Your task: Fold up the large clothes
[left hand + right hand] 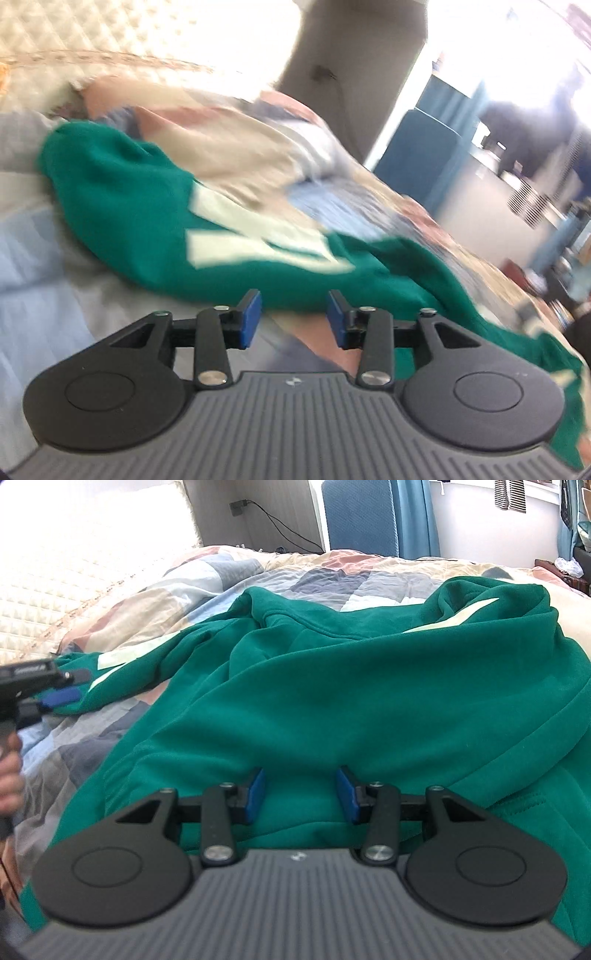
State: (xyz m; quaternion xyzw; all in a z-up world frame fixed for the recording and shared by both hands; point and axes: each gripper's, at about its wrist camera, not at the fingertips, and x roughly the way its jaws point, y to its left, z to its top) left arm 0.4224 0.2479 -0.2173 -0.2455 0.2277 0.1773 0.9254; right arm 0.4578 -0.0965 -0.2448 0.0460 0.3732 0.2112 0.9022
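A green fleece hooded sweatshirt with pale lettering (332,686) lies spread and rumpled across a bed covered by a patchwork quilt in beige, blue and pink (207,576), its hood toward the far side and one sleeve (122,672) trailing to the left. The fabric appears thick, soft and limp: it should drape and slump rather than hold a crease, so hems, cuffs and shoulder seams are judged the surest places to pinch. The right gripper (300,794) hovers low over the body of the garment near its lower edge, jaws parted to a moderate gap, and whether the pads touch the cloth cannot be told. The left gripper (294,317), in a blurred view, sits just beside the sleeve end, jaws likewise apart and empty, with quilt visible between them.
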